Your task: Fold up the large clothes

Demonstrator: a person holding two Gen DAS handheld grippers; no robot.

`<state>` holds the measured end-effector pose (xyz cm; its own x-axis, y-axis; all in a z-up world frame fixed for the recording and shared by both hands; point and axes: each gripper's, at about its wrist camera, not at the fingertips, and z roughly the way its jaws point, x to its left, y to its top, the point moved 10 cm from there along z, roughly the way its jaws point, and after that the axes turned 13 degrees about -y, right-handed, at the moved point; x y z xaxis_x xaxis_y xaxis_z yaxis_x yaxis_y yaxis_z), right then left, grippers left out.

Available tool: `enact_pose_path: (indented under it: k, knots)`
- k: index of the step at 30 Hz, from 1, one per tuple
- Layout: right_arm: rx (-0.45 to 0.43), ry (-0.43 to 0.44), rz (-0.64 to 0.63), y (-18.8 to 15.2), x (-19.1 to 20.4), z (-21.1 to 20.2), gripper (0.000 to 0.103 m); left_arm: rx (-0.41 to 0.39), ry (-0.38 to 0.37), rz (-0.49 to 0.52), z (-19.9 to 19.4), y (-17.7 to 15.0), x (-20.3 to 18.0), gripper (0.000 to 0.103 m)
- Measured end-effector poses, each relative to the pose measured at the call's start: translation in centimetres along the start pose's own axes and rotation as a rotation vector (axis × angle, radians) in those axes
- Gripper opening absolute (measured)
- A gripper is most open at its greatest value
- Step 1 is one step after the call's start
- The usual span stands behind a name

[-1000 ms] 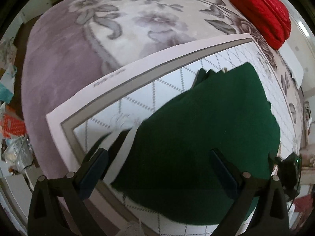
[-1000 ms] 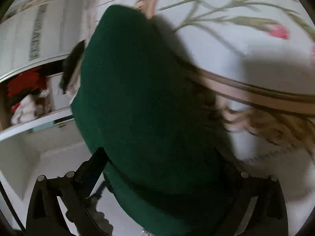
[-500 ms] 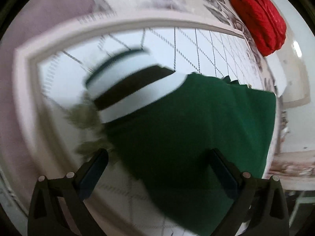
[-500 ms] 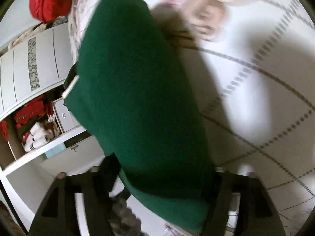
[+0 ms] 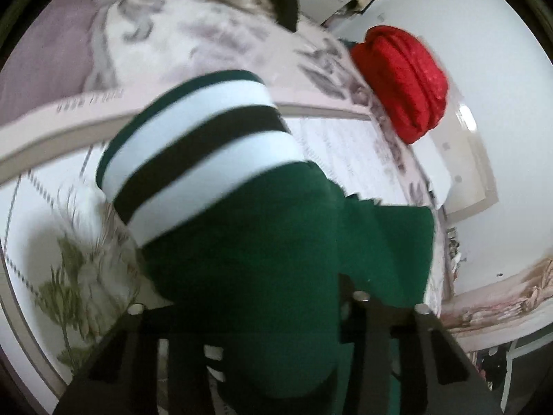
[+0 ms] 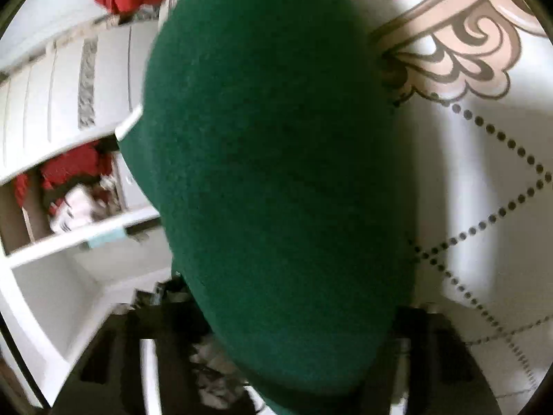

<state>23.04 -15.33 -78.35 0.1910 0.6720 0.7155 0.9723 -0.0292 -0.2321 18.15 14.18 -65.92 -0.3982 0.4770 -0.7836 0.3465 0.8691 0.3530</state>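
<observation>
Since the earlier frame, the green garment [image 5: 262, 263] had risen off the bed [image 5: 48, 214], and its striped cuff [image 5: 193, 145] had swung up before the left camera. The left hand-held gripper [image 5: 273, 318] was closed on the cloth; the right hand-held gripper [image 6: 297, 328] also seemed to clamp it, though the blur made this uncertain. The step was probably carrying a fold over; next, the lifted part should be laid down flat and aligned.
</observation>
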Motion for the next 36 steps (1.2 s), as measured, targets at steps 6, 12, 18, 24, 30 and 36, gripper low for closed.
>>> enact_pose_path:
  k: [6,12,18,24,30,36]
  knots:
    - [-0.064,0.03,-0.047,-0.9,4.4,-3.4,0.035,0.0,-0.002,0.075,-1.0,2.1,-3.7,0.018]
    - [-0.108,0.032,-0.104,0.6,7.8,-8.2,0.034,0.023,-0.036,0.12,-0.6,2.6,-7.3,0.017]
    - [-0.152,0.043,-0.121,3.8,9.1,-14.2,0.034,0.043,-0.078,0.132,1.4,3.1,-10.5,0.017]
    - [-0.205,0.053,-0.136,8.6,11.1,-19.9,0.034,0.046,-0.14,0.14,5.0,4.3,-15.6,0.017]
    - [-0.24,0.066,-0.142,17.7,11.7,-25.3,0.034,0.054,-0.194,0.164,12.2,6.0,-21.5,0.017]
    - [-0.265,0.059,-0.135,28.6,9.6,-28.0,0.034,0.085,-0.233,0.208,23.2,7.3,-26.7,0.017]
